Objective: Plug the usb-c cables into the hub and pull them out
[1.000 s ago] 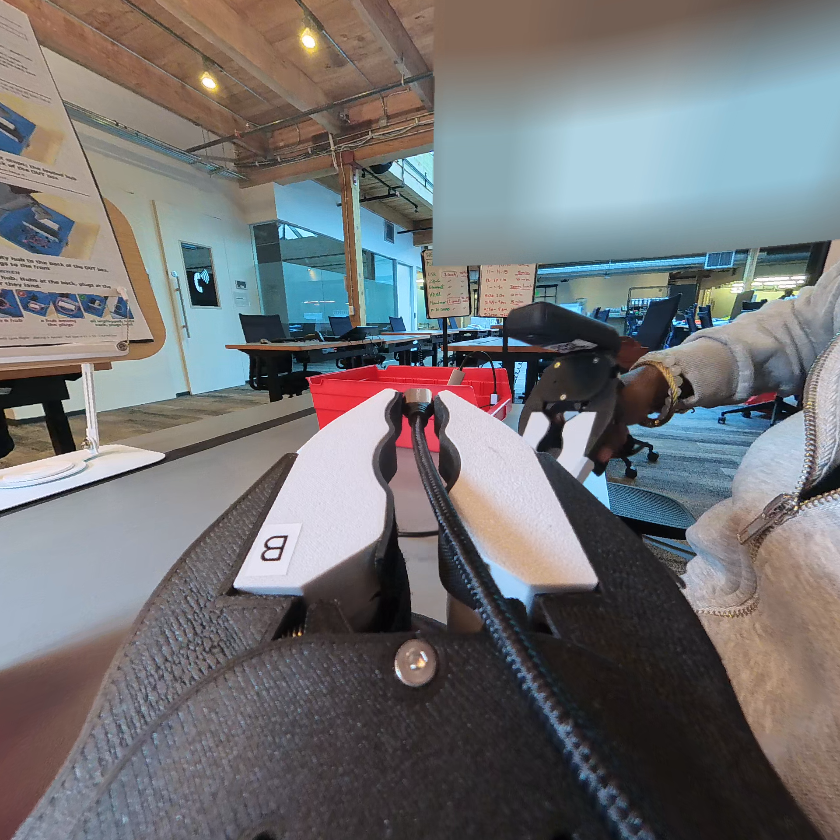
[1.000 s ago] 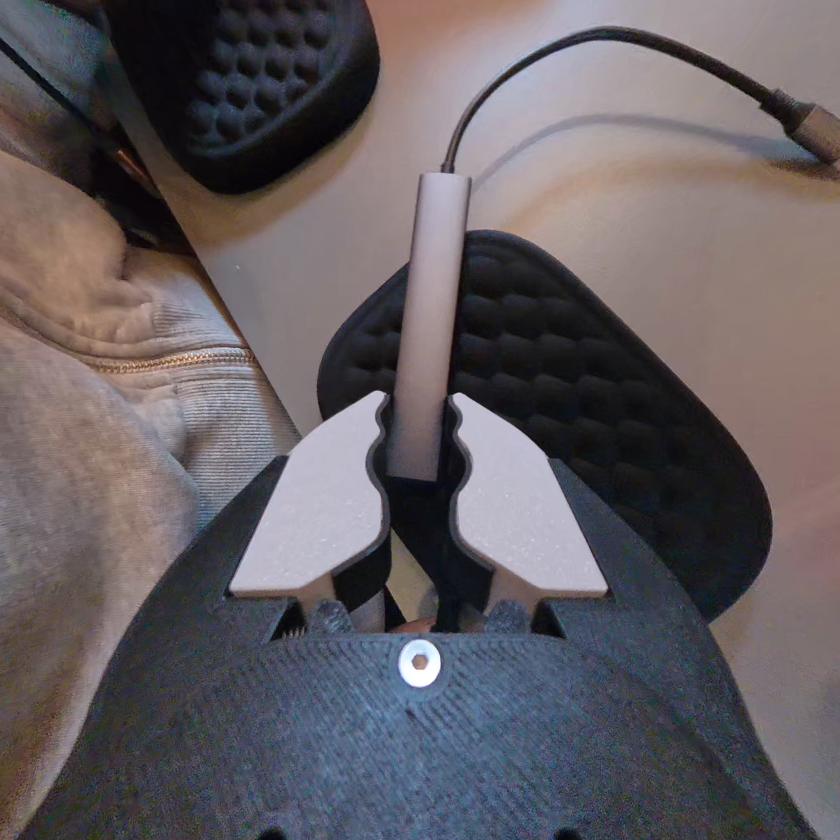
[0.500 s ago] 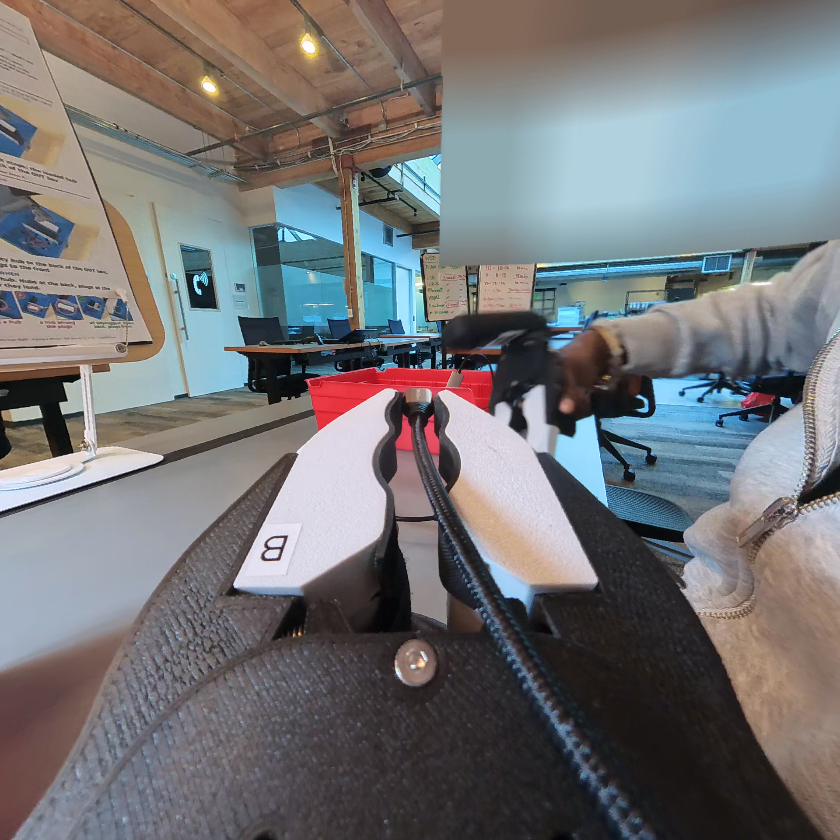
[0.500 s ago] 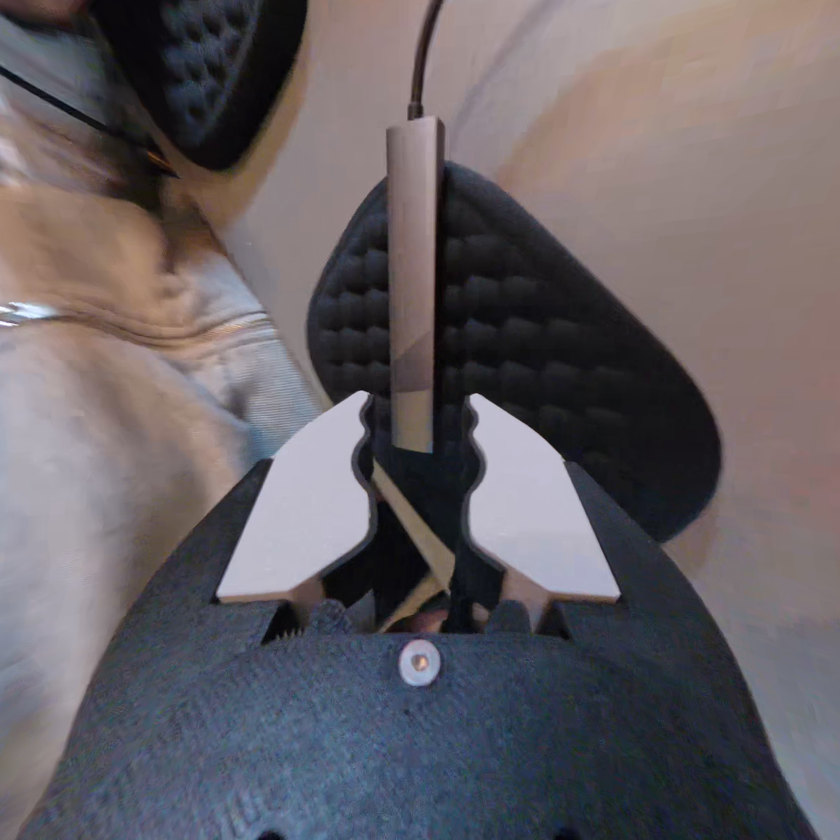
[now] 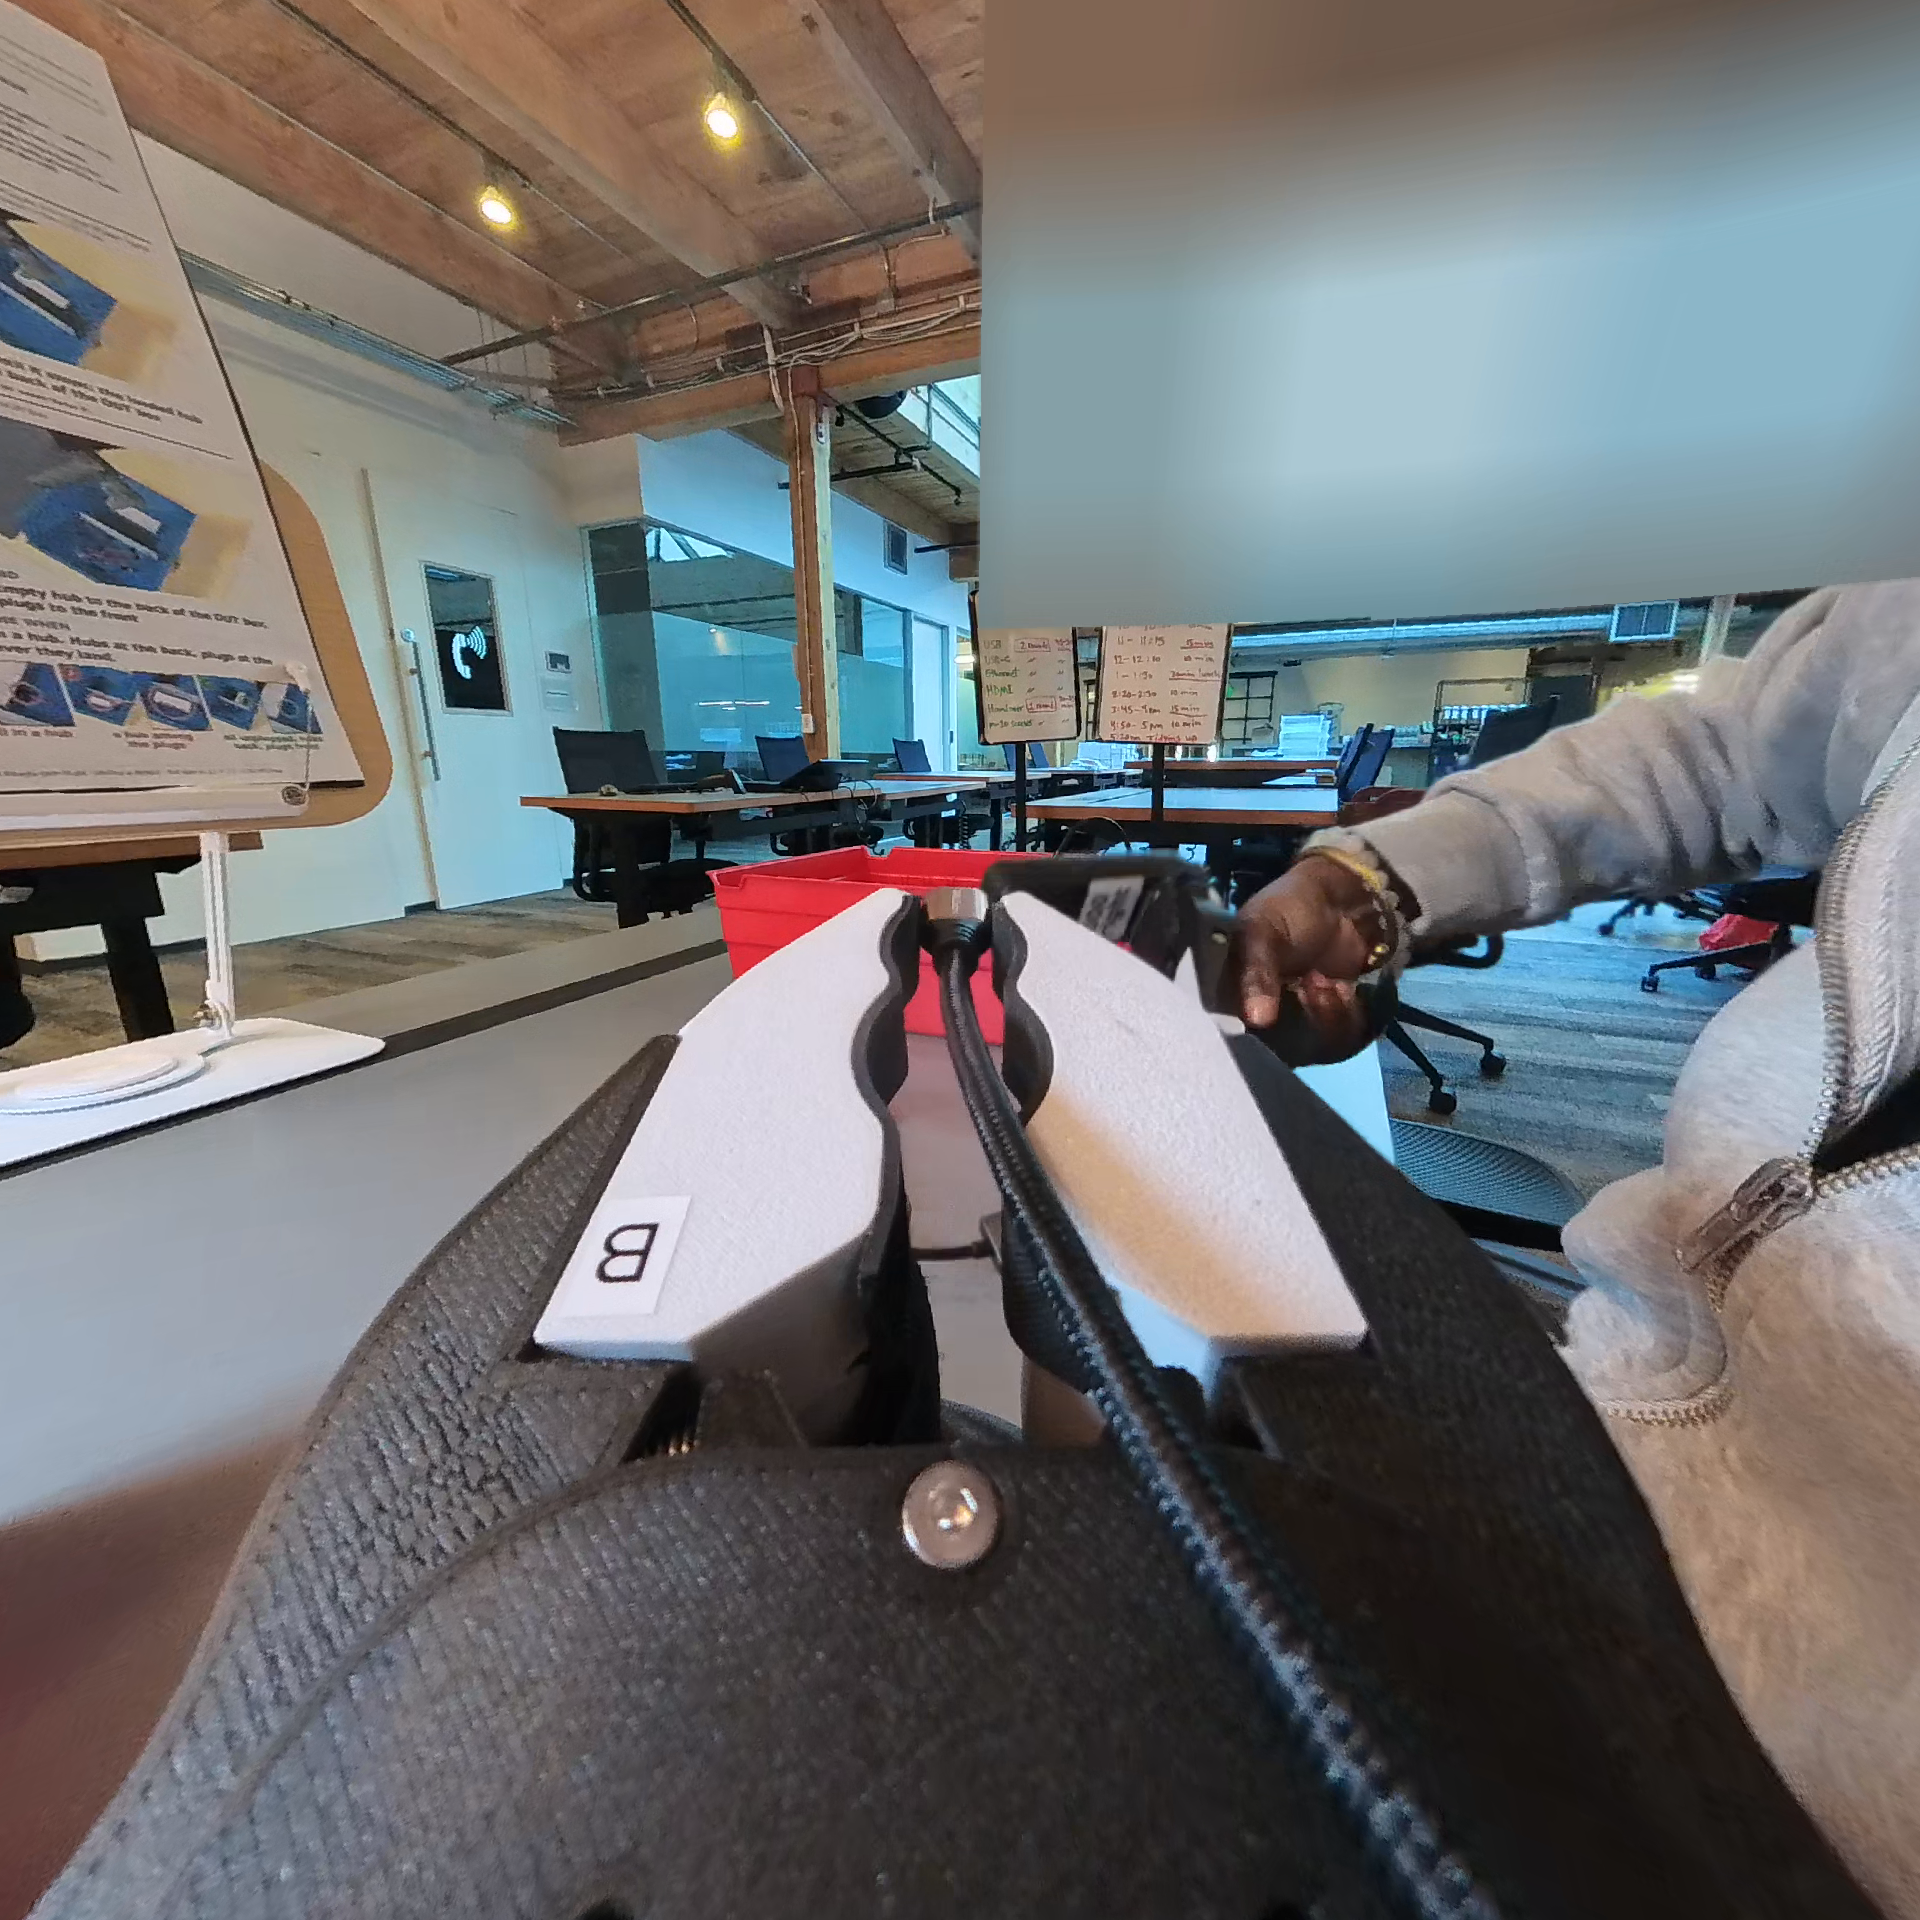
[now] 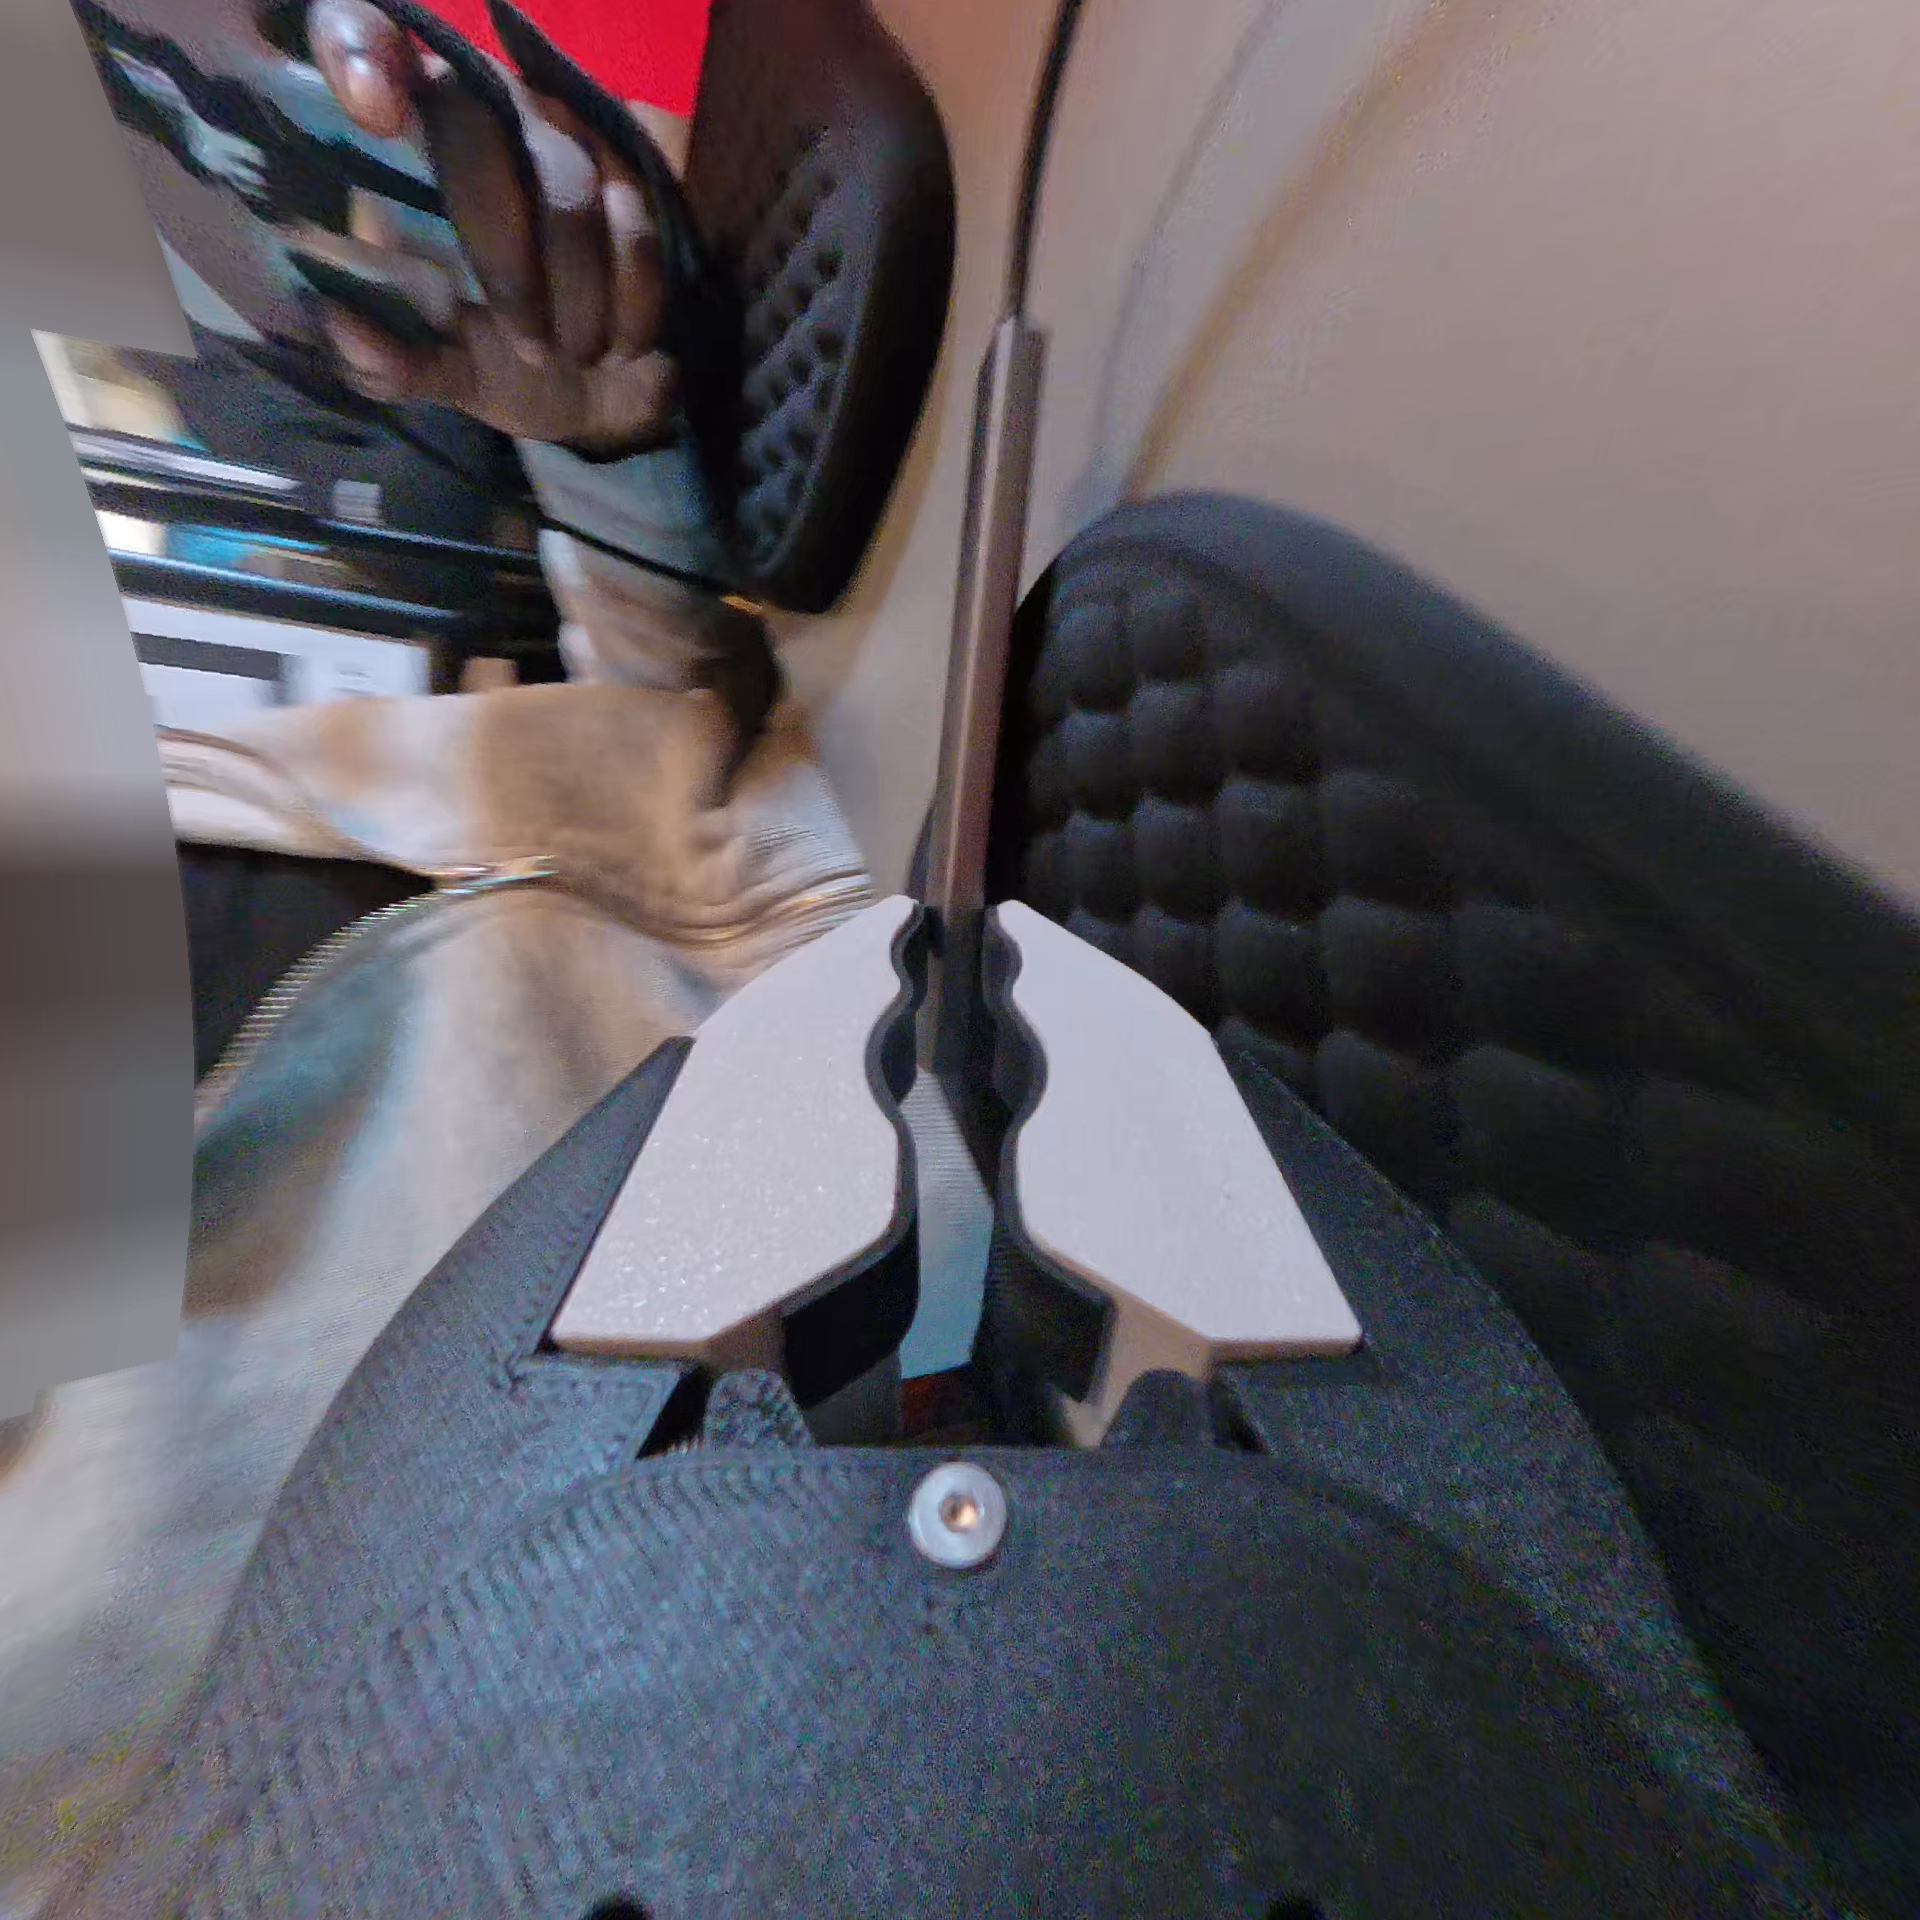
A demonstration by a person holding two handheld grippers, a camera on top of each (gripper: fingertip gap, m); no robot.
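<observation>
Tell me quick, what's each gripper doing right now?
Left gripper: shut on the braided cable, just behind its metal plug.
Right gripper: shut on the slim grey hub.

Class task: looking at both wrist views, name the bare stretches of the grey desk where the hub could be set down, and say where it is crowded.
Free: the grey desk between the white sign stand base and the red plastic bin; also the bare desk beyond the black dimpled pad. Crowded: around the slim grey hub, hemmed by both pads and the person's hand.
</observation>
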